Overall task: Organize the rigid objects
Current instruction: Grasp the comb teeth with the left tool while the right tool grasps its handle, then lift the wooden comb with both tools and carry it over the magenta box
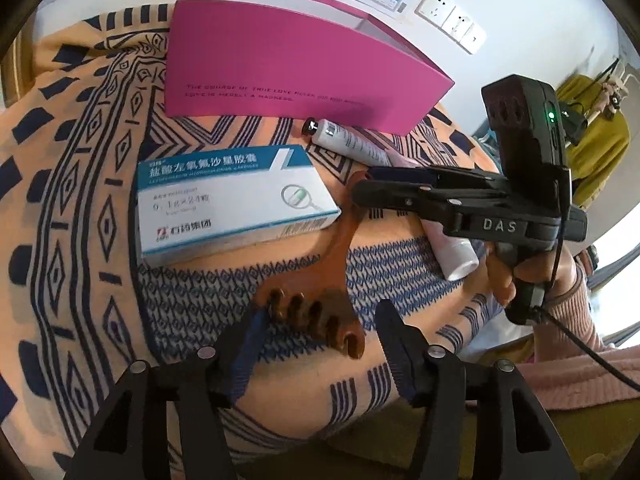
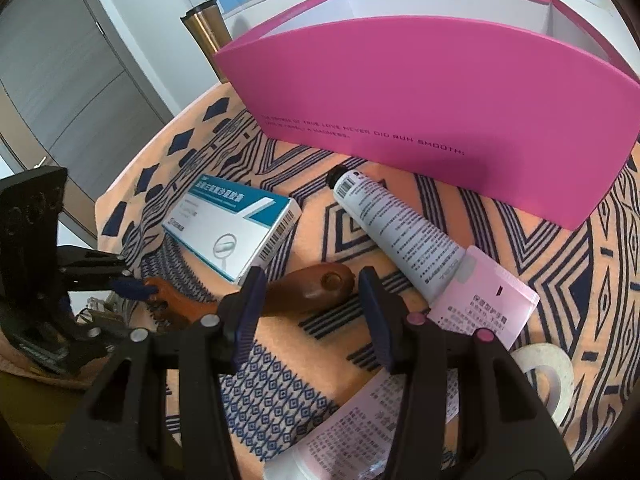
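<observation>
A brown wooden comb [image 1: 320,280] lies on the patterned cloth, teeth end toward my left gripper [image 1: 320,344], which is open with the teeth between its fingers. In the right wrist view the comb's handle [image 2: 316,286] lies between the fingers of my open right gripper [image 2: 310,312]. A blue-and-white medicine box [image 1: 232,196] [image 2: 236,224] lies beside the comb. A white tube [image 2: 396,236] [image 1: 352,142] lies in front of the pink open box [image 2: 440,112] [image 1: 288,68]. The right gripper [image 1: 362,188] shows in the left view at the comb's handle end.
A pink tube [image 2: 360,412] and a roll of white tape [image 2: 548,376] lie near the right gripper. A metal tumbler [image 2: 206,36] stands behind the pink box. The patterned cloth [image 1: 80,200] covers the table. Wall sockets [image 1: 452,18] are behind.
</observation>
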{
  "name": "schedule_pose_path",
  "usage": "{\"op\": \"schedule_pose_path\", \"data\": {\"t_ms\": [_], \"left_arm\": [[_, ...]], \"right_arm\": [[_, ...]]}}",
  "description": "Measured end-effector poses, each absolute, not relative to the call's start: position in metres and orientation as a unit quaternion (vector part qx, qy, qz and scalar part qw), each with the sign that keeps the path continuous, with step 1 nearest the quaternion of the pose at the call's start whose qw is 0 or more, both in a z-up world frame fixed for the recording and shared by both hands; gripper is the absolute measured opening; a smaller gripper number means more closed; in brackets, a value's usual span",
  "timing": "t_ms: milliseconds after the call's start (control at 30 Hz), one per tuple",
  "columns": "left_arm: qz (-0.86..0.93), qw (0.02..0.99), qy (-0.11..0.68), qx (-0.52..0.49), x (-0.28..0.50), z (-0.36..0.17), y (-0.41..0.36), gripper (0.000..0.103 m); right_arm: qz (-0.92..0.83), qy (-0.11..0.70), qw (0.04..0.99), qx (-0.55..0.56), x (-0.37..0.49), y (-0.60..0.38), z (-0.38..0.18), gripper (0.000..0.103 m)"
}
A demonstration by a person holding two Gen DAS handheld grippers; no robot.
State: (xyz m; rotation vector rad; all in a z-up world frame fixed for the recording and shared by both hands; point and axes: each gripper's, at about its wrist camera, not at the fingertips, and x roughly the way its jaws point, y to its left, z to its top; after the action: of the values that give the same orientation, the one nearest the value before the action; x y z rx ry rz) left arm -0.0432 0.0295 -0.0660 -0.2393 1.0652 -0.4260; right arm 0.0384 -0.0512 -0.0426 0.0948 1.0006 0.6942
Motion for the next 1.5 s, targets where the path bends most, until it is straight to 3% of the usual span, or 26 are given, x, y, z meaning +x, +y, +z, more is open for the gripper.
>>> {"op": "schedule_pose_path", "data": {"t_ms": [167, 300, 367, 1000, 1500], "left_arm": [[-0.198, 0.833, 0.503, -0.119, -0.050, -0.065, 0.033, 0.054], [-0.179, 0.837, 0.504, -0.115, -0.050, -0.067, 0.034, 0.028], [-0.176, 0.837, 0.504, -0.123, -0.049, -0.068, 0.037, 0.024], [-0.184, 0.853, 0.471, -0.131, -0.037, -0.053, 0.037, 0.015], [-0.222, 0.888, 0.394, -0.085, 0.003, 0.011, 0.019, 0.016]], "right_arm": [[0.327, 0.471, 0.819, 0.033, 0.039, -0.047, -0.043, 0.051], [0.331, 0.471, 0.817, 0.027, 0.039, -0.045, -0.043, 0.051], [0.334, 0.468, 0.818, 0.025, 0.037, -0.044, -0.043, 0.053], [0.322, 0.438, 0.833, 0.103, 0.027, -0.065, -0.032, 0.049], [0.283, 0.360, 0.879, 0.134, 0.032, -0.105, 0.024, 0.049]]}}
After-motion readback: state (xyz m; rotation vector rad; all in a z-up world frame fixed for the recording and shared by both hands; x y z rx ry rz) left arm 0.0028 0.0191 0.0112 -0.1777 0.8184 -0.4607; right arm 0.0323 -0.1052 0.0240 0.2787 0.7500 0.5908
